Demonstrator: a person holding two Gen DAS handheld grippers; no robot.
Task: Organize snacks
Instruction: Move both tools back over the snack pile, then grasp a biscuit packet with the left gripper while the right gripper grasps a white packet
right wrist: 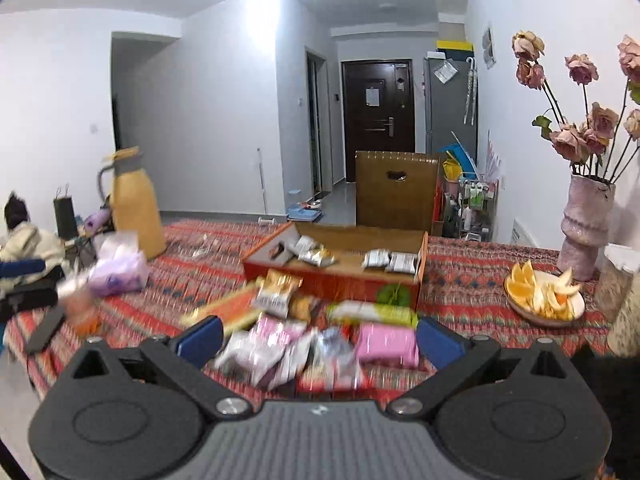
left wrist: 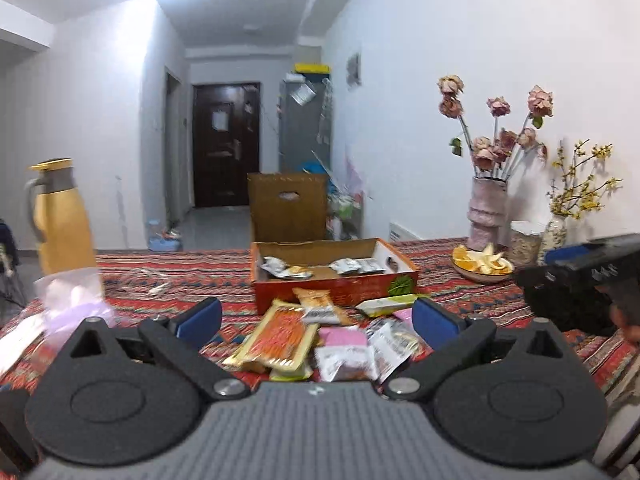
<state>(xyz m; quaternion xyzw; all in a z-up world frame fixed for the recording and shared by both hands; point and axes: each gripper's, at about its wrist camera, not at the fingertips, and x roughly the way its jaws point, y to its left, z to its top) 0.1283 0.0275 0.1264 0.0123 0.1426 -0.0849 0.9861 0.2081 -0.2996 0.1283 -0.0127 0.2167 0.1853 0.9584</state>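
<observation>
A heap of snack packets lies on the patterned tablecloth just ahead of my left gripper, which is open with nothing gripped. On top of the heap is a long orange and yellow packet, with a pink packet beside it. Behind stands an orange cardboard box with a few silver packets inside. In the right wrist view the same heap lies before my right gripper, open and empty. A pink packet is near its right finger. The box sits just beyond.
A yellow jug and a plastic bag stand at the left. A plate of orange peel, a vase of dried roses and a jar sit at the right. A brown chair back rises behind the box. My right gripper's body shows at the right edge.
</observation>
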